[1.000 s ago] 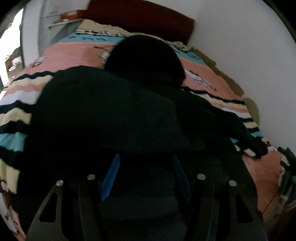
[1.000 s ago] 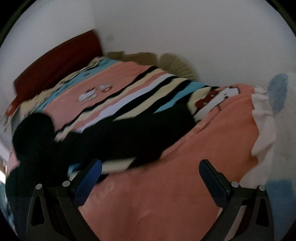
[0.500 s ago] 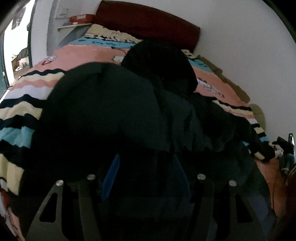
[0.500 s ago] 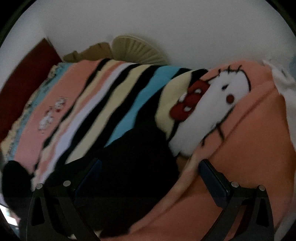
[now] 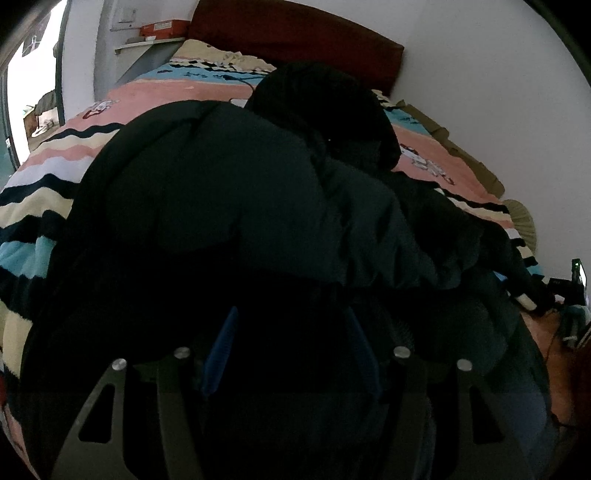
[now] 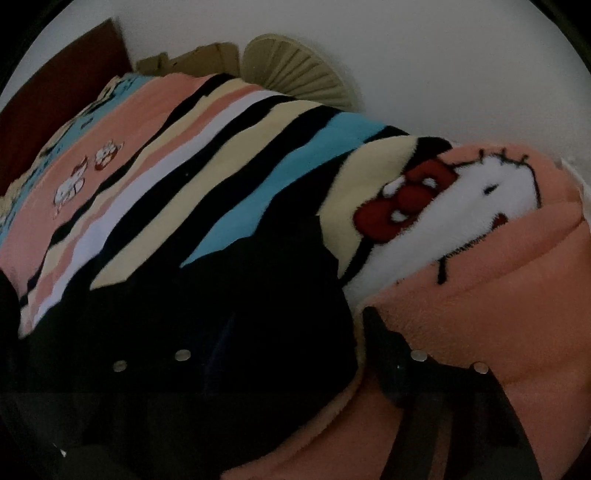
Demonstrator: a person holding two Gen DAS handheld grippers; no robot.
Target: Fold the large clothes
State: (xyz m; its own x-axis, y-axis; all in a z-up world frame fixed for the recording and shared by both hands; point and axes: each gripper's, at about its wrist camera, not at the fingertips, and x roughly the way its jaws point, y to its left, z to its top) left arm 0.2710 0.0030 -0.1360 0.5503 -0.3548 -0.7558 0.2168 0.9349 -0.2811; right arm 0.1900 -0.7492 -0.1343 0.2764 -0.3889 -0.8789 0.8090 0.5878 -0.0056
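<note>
A large dark padded jacket [image 5: 221, 184] lies spread on the bed, its hood [image 5: 325, 110] toward the headboard. My left gripper [image 5: 291, 314] is shut on a thick fold of the jacket's near edge, with dark cloth filling the space between its blue pads. One sleeve [image 5: 461, 236] stretches to the right across the striped blanket [image 5: 37, 184]. In the right wrist view the end of that sleeve [image 6: 258, 314] lies between the fingers of my right gripper [image 6: 299, 325]. Its jaws are closing around the sleeve. A thin strip of blanket still shows beside the right finger [image 6: 388, 354].
The cartoon-printed blanket [image 6: 480, 314] bunches into soft folds at the right. A dark red headboard [image 5: 295, 33] and a shelf [image 5: 147, 40] stand at the far end. A beige fan [image 6: 295, 70] and cardboard [image 6: 192, 59] lean on the white wall beside the bed.
My right gripper swung across the bed and dropped onto the sleeve end, and its fingers have drawn closer together. The left gripper kept its hold and sank a little.
</note>
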